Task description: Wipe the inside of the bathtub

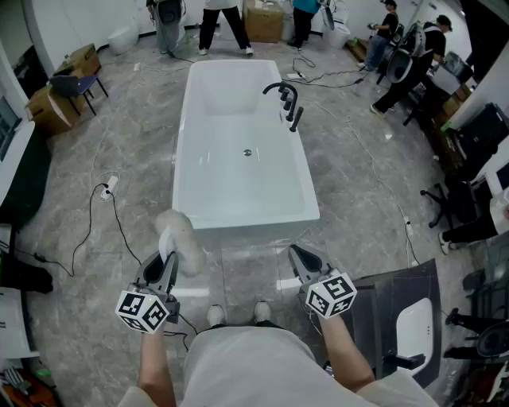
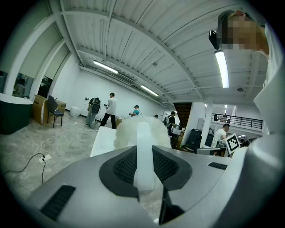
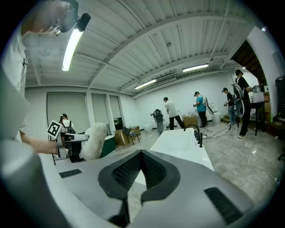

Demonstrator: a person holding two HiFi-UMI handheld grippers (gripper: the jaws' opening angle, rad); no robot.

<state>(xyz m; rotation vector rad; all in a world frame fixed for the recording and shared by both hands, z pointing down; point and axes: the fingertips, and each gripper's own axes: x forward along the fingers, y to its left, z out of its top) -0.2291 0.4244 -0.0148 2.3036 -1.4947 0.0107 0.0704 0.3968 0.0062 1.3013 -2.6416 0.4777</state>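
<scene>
Head view: I stand at the near end of the tub [image 1: 246, 216], short of its rim. Nothing touches it, so I judge the wipe is not yet begun.
Left gripper [image 1: 165, 266]: my jaws pinch the white handle of the duster [image 1: 184, 238]. The handle runs straight out between the pads and the fluffy head sits past the tips. I judge it is held this way so the soft head meets the tub wall first and the hard jaws stay off the enamel.
Right gripper [image 1: 304, 259]: my jaws are pressed together on nothing. It hangs level with the left one and well apart from it. The job needs one tool, so I take this hand to be idle and parked clear of the duster's swing.
Tub inside: white and bare. It lies straight ahead, lengthwise away from me, with the duster nearest its near left corner. I cannot tell whether it is wet or dry.
Drain [image 1: 247, 152]: sits mid-floor, a likely midpoint for long strokes.
Tap [image 1: 285, 99]: black, on the right rim toward the far end. The duster is on the left side, so that reach should stay clear of it.
People [image 1: 223, 16]: they stand beyond the far end, apart from the tub.
</scene>
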